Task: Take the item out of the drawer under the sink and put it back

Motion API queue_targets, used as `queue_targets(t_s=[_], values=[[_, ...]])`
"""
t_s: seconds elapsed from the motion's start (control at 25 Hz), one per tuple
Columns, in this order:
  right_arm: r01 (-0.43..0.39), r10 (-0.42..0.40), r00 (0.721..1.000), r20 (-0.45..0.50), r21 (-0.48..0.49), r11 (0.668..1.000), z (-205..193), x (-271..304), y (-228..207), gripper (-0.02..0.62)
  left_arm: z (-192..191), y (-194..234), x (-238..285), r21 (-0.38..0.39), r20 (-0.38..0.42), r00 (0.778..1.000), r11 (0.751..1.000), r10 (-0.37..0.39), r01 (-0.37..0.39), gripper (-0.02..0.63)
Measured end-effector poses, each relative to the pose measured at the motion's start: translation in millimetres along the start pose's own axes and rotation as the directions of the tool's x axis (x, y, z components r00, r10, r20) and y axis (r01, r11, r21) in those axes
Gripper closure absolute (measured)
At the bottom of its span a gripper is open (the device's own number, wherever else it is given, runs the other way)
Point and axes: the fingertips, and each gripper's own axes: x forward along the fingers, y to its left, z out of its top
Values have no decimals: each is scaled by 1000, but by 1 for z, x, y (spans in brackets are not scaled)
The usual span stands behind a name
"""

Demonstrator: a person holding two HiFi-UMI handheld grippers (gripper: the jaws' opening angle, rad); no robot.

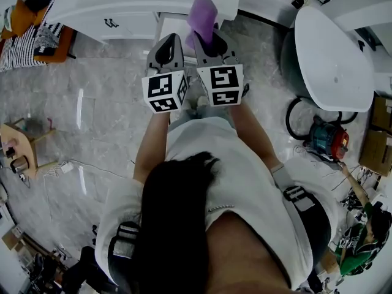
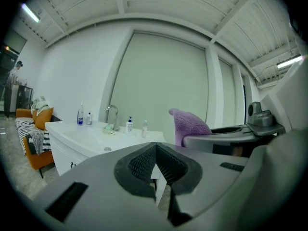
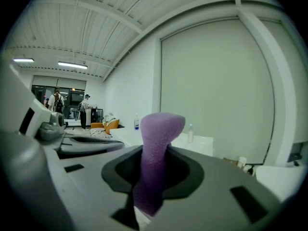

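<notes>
Fuzzy purple cloth (image 3: pixel 161 129) upright in right gripper (image 3: pixel 153 166)

- An orange sofa (image 1: pixel 18 14) with a striped blanket (image 1: pixel 21 48) stands at the far left.
- A white oval bathtub (image 1: pixel 334 54) is at the right.
- A red machine (image 1: pixel 331 141) lies on the grey marble floor (image 1: pixel 104 121) near it.

No word, brand or number is coming through clearly enough to read. The cubes (image 1: pixel 164 91) on the left gripper (image 1: pixel 172 38) and the right gripper (image 1: pixel 207 38) are showing only black-and-white square marker patterns, no letters. The bottles (image 2: pixel 80 115) on the far sink counter (image 2: pixel 91 139) are carrying labels, but their print is coming out too small and blurred.
</notes>
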Motion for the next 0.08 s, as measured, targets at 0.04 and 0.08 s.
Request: queue_targets(t_s=[0.04, 0.08], values=[[1, -1, 1000, 1, 1, 1000, 0, 0, 0, 485, 0, 0, 0, -1, 0, 1000, 1000, 0, 0, 603], [1, -1, 1000, 2, 2, 1000, 1, 0, 0, 485, 0, -1, -1, -2, 1, 1000, 1000, 1, -1, 603]])
